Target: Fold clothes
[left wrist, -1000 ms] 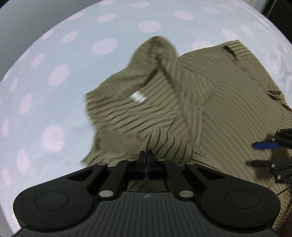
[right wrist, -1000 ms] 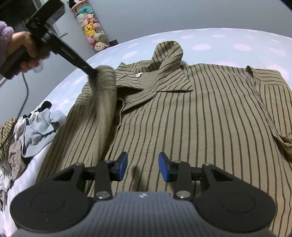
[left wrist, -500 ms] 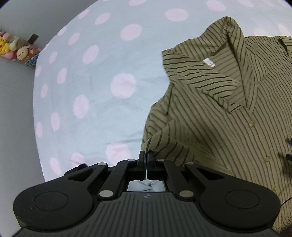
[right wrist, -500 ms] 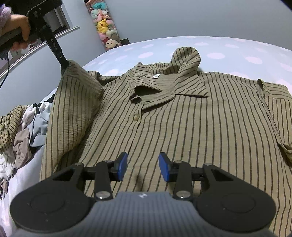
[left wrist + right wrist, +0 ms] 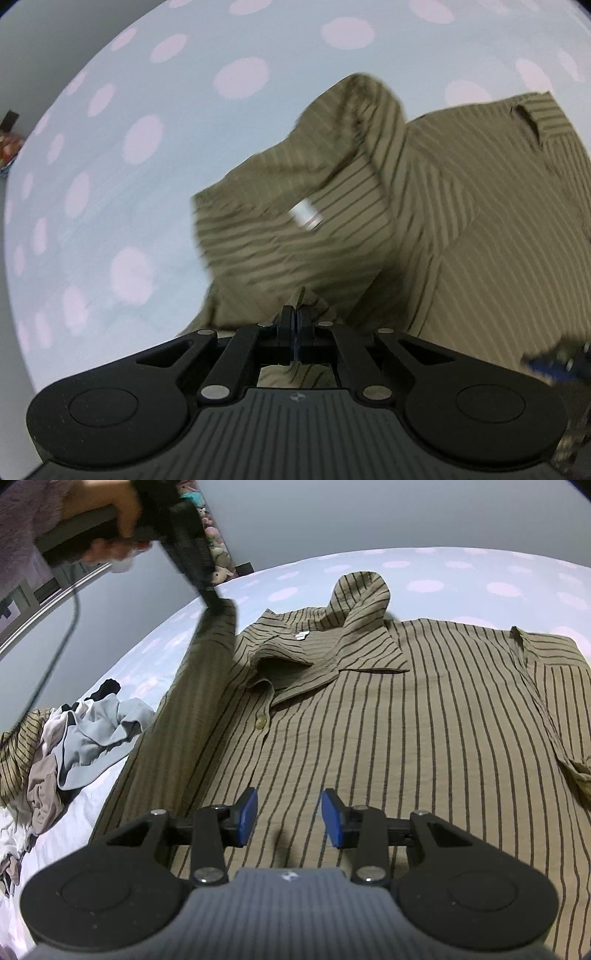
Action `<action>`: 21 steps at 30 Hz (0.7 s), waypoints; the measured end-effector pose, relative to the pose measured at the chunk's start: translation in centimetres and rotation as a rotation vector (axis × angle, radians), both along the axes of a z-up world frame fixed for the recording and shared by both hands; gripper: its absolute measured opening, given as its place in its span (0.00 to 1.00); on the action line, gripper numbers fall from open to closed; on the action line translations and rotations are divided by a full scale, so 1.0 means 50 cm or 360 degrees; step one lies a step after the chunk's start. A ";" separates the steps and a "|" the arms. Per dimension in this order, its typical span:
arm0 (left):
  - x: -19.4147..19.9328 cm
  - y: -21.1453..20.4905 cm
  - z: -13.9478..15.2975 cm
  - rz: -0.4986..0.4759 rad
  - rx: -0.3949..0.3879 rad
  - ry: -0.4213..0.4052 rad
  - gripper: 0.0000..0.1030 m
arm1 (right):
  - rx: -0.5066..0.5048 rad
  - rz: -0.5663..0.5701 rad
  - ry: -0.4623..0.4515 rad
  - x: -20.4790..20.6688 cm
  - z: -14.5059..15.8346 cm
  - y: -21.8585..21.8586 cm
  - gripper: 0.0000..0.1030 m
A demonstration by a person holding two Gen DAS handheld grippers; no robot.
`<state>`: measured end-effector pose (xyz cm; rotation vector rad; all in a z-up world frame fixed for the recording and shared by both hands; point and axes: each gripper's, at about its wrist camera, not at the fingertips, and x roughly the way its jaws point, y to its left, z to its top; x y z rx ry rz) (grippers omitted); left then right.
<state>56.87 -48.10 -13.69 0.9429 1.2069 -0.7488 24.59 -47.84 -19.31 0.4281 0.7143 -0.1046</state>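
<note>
Left wrist: tongs clamping shirt

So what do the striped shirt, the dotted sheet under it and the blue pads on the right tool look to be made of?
Striped shirt: thin woven cloth, matte, perhaps cotton or linen; it wrinkles finely and drapes limply where lifted. Dotted sheet: soft matte fabric, likely cotton; no sheen, faint creases. Blue pads: smooth, slightly glossy, probably rubber or plastic; the look does not settle which.
</note>
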 end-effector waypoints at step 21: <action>-0.117 0.123 -0.011 -0.0036 -0.0397 -0.0208 0.15 | 0.0110 0.0099 -0.0076 0.007 0.000 0.017 0.37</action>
